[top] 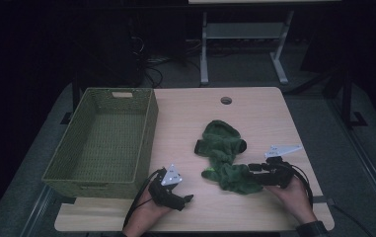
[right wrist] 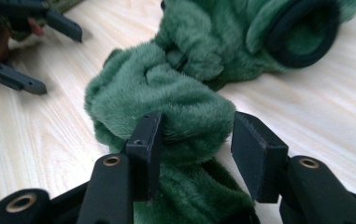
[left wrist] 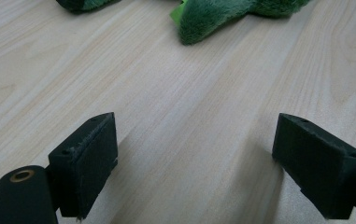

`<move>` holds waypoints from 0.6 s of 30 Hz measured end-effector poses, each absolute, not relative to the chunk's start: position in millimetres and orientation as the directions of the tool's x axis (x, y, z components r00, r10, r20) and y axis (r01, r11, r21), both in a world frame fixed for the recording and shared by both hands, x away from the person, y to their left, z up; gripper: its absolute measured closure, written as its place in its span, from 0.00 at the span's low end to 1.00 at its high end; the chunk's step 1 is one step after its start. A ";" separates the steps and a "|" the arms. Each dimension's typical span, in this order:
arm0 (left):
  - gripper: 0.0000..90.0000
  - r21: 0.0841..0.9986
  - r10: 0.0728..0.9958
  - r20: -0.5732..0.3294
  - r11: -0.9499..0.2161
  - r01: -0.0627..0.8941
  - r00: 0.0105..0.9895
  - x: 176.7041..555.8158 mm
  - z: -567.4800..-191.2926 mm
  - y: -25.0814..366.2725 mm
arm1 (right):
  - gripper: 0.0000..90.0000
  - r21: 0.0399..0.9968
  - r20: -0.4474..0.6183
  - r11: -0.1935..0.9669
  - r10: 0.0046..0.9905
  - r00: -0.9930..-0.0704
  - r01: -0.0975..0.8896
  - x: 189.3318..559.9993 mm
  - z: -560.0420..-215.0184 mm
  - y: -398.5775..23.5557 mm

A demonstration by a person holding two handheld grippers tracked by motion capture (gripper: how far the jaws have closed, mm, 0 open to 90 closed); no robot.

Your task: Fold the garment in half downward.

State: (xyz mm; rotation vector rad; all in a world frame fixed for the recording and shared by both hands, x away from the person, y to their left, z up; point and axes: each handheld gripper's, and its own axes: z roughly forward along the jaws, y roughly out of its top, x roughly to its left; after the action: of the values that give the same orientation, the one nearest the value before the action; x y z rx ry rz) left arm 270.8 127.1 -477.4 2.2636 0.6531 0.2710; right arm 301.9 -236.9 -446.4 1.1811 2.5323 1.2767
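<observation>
At my light wooden table (top: 254,113), the dark green plush fabric piece (top: 223,155) lies crumpled right of centre, its near end bunched at my right gripper (top: 254,174). In the right gripper view that gripper's (right wrist: 194,140) black jaws stand partly apart with a furry fold of the plush (right wrist: 166,100) between them; the left pad touches the pile, while the right pad sits just clear of it, so I read the jaws as open around the fold rather than clamped, though the dim light leaves that contact hard to judge. A black-rimmed opening (right wrist: 302,35) in the plush shows farther off. My left gripper (top: 185,199) rests near the table's front edge, well apart from the plush; in its own view the left gripper (left wrist: 194,158) has its jaws spread wide over bare wood, the green plush (left wrist: 213,16) lying beyond them. A woven olive-green rectangular basket (top: 146,143) stands at the table's left side
</observation>
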 end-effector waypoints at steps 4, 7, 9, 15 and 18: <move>0.15 0.719 0.531 -0.004 -0.587 0.372 0.847 270.8 -477.4 127.1 | 0.83 0.697 0.271 0.385 0.640 -0.719 0.605 306.3 -451.0 -232.7; 0.15 0.719 0.531 -0.007 -0.586 0.373 0.847 270.8 -477.5 127.0 | 0.96 0.720 0.257 0.382 0.630 -0.733 0.580 304.7 -448.1 -232.6; 0.15 0.719 0.531 -0.007 -0.587 0.373 0.847 270.9 -477.5 127.0 | 0.99 0.732 0.265 0.376 0.610 -0.747 0.567 303.9 -445.5 -232.6; 0.15 0.719 0.533 -0.005 -0.586 0.373 0.846 271.2 -477.4 126.9 | 1.00 0.770 0.288 0.356 0.547 -0.786 0.530 302.6 -431.0 -221.8; 0.15 0.719 0.531 -0.001 -0.588 0.370 0.847 271.5 -477.3 127.1 | 1.00 0.777 0.283 0.369 0.519 -0.806 0.510 304.9 -426.7 -208.4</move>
State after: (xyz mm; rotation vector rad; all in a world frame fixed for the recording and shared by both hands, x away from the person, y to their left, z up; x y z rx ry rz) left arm 271.5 127.1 -477.3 2.2641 0.6520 0.2752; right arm 304.9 -208.4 -426.7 0.9743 2.5917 1.4649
